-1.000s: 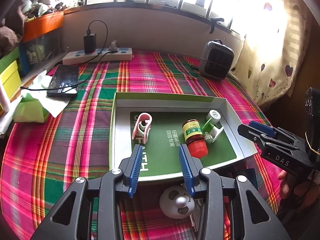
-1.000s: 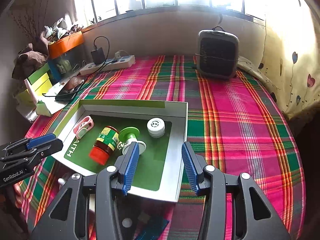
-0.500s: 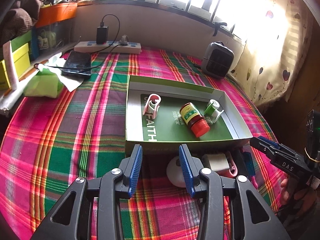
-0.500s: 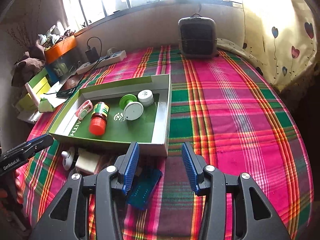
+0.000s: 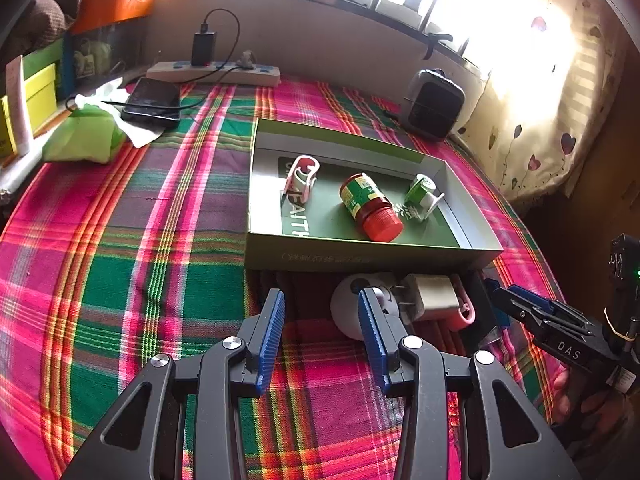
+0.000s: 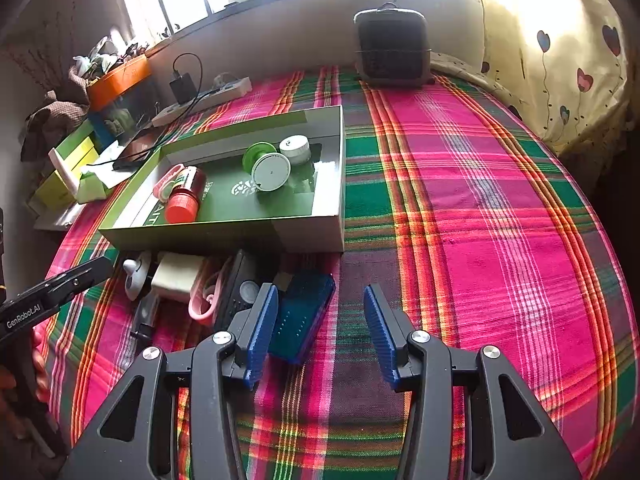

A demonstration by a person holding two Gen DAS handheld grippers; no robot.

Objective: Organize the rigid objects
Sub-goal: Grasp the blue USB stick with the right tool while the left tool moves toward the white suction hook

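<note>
Rigid objects partly fill the green tray: a red-capped bottle, pink clip and green spool lie inside as I hold my left gripper open and empty, aimed, I judge, at the white round piece beside the tray. Only the right wrist view shows the blue case and black remote waiting outside, my right gripper likewise spread wide, holding nothing.

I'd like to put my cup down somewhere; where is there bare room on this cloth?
Bare cloth lies right of the green box, up to the heater, and left of it, short of the phone. The strip in front of the box is crowded: plug, blue case, pink clip.
</note>
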